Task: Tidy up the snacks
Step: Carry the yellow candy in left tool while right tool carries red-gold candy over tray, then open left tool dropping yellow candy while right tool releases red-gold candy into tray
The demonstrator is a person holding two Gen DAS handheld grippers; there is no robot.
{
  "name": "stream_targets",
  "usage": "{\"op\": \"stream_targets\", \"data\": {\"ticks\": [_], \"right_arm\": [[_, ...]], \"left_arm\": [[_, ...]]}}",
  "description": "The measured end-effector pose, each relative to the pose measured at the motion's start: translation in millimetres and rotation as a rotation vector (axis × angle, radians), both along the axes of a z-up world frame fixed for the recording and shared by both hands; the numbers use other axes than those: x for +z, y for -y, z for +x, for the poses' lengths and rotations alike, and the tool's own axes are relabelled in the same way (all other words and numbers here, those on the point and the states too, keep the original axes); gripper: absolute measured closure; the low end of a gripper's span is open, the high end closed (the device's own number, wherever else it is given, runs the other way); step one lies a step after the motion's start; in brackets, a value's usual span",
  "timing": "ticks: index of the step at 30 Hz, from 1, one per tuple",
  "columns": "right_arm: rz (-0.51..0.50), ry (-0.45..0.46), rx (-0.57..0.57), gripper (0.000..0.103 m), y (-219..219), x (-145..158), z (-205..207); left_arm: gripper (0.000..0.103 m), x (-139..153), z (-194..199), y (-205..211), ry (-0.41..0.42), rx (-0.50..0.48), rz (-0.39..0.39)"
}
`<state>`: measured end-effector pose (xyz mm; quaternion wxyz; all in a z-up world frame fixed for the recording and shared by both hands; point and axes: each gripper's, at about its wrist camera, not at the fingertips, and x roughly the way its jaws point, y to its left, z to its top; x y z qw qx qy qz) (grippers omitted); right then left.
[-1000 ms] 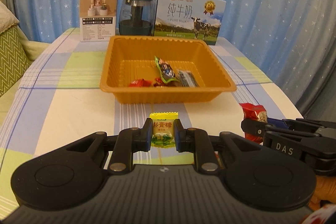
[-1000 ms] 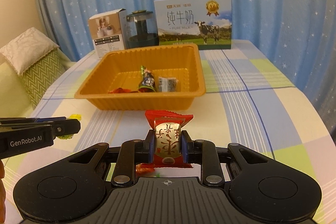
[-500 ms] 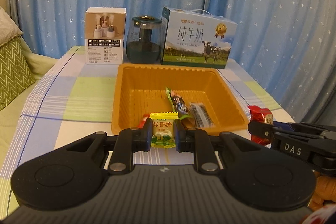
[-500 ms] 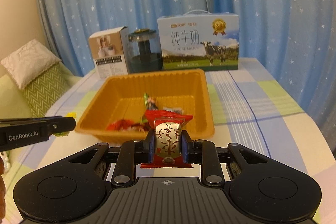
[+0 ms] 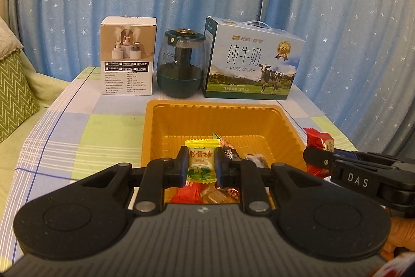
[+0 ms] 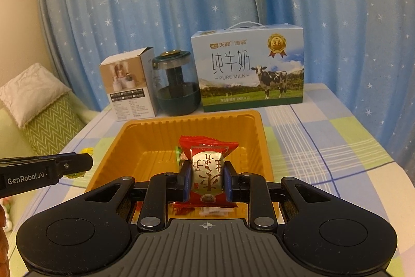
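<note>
My left gripper (image 5: 201,164) is shut on a yellow-and-green candy (image 5: 201,160) and holds it over the near part of the orange tray (image 5: 215,110). My right gripper (image 6: 206,179) is shut on a red-and-silver candy (image 6: 206,173), held above the same tray (image 6: 192,125). Several wrapped snacks (image 5: 205,192) lie in the tray under both grippers. The right gripper (image 5: 315,159) with its red candy (image 5: 317,142) shows at the right edge of the left wrist view. The left gripper (image 6: 83,162) shows at the left of the right wrist view.
At the back of the checked tablecloth (image 5: 85,126) stand a small white box (image 5: 128,64), a dark green jar (image 5: 181,66) and a milk carton (image 5: 253,61). A blue starred curtain hangs behind. A green cushion (image 6: 49,126) lies to the left.
Both grippers have lifted and moved forward with their candies, from in front of the tray to above it. The tray now sits under the fingers.
</note>
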<state>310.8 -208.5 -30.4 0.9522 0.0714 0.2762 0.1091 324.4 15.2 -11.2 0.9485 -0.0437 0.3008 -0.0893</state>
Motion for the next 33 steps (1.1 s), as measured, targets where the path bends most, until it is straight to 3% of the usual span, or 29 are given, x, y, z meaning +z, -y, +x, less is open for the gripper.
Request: {"op": "stream_targets", "data": {"ticks": [15,33], "right_arm": [[0.009,-0.036,-0.011,0.078,-2,-13,39],[0.031,-0.050,-0.029,0.078,6,-18,46]], "left_arm": [[0.085,-15,35,-6,-0.027,-0.006,-0.039],[0.080,-30,46,-10,-0.052,0.027,-0.026]]}}
